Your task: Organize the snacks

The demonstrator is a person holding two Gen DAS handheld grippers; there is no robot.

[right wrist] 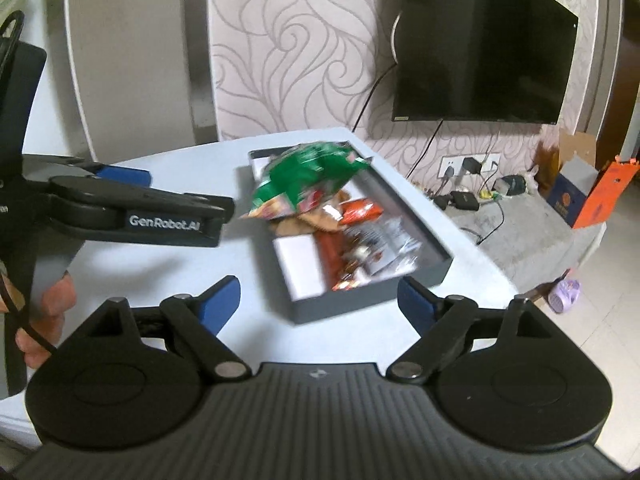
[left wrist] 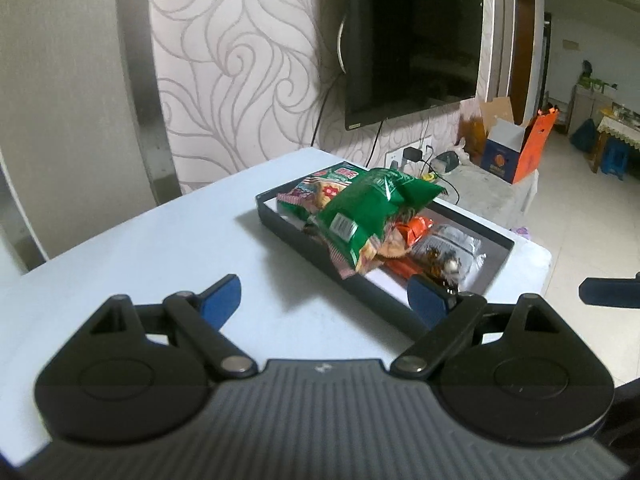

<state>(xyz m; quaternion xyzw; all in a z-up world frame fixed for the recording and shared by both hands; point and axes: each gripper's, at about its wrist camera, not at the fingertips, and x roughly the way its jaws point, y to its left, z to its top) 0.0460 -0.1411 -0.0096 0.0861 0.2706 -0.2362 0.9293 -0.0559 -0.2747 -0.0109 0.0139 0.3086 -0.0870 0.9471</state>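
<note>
Left wrist: pale table [left wrist: 120, 264], swirl-pattern wall [left wrist: 240, 60], wall-mounted TV [left wrist: 412, 40].

A shallow dark tray [left wrist: 280, 227] lies slantwise on the pale table, near its far corner. Inside, a green snack bag [left wrist: 368, 208] sits tilted on top of a red-patterned packet [left wrist: 308, 192] at the tray's far end; an orange packet [left wrist: 414, 230] and a silvery clear packet [left wrist: 452, 250] lie toward the near end, beside bare white floor
</note>
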